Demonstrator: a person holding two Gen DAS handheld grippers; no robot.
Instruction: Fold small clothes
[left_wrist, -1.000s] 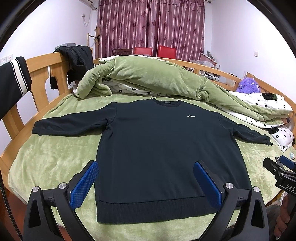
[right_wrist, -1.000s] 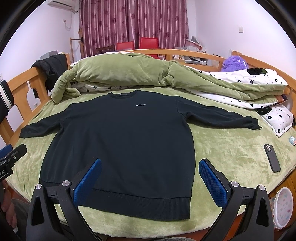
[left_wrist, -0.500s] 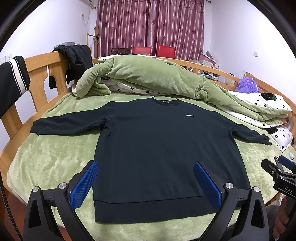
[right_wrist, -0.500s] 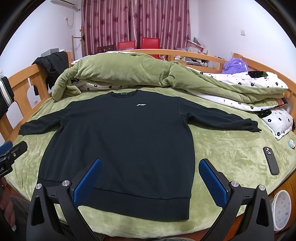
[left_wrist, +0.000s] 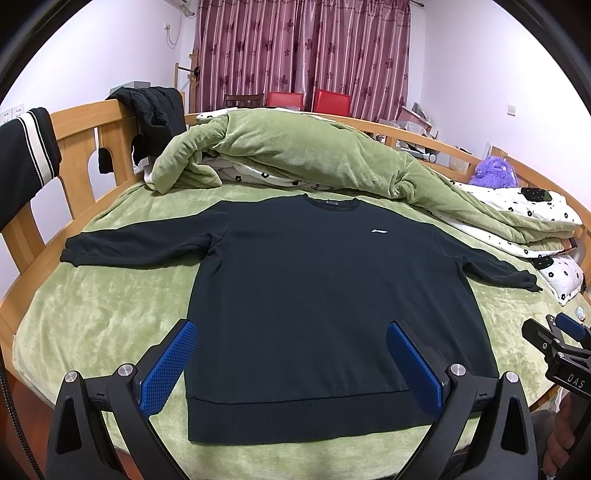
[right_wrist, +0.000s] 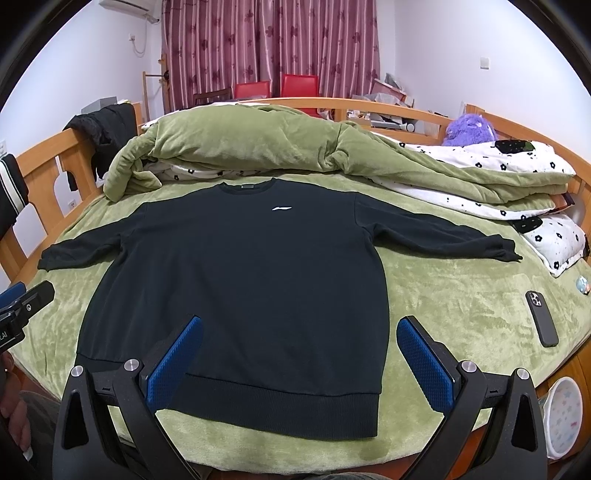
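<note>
A dark long-sleeved sweatshirt (left_wrist: 325, 295) (right_wrist: 251, 273) lies flat and face up on the green bed cover, both sleeves spread out sideways, hem toward me. My left gripper (left_wrist: 291, 343) hovers open above the hem, blue pads wide apart with nothing between them. My right gripper (right_wrist: 301, 338) is likewise open over the hem's right half and holds nothing. Each gripper shows at the edge of the other's view: the right gripper (left_wrist: 554, 343) and the left gripper (right_wrist: 26, 302).
A rolled green quilt (left_wrist: 314, 155) and a white flowered blanket (right_wrist: 498, 177) lie behind the sweatshirt. A black phone (right_wrist: 541, 317) rests on the cover at the right. Wooden bed rails (left_wrist: 85, 147) with dark clothes hung on them ring the bed. A purple plush toy (right_wrist: 469, 129) sits far right.
Both views have shifted slightly, the sweatshirt sitting a little lower and nearer in frame. The garment itself has not moved and both grippers stay open.
</note>
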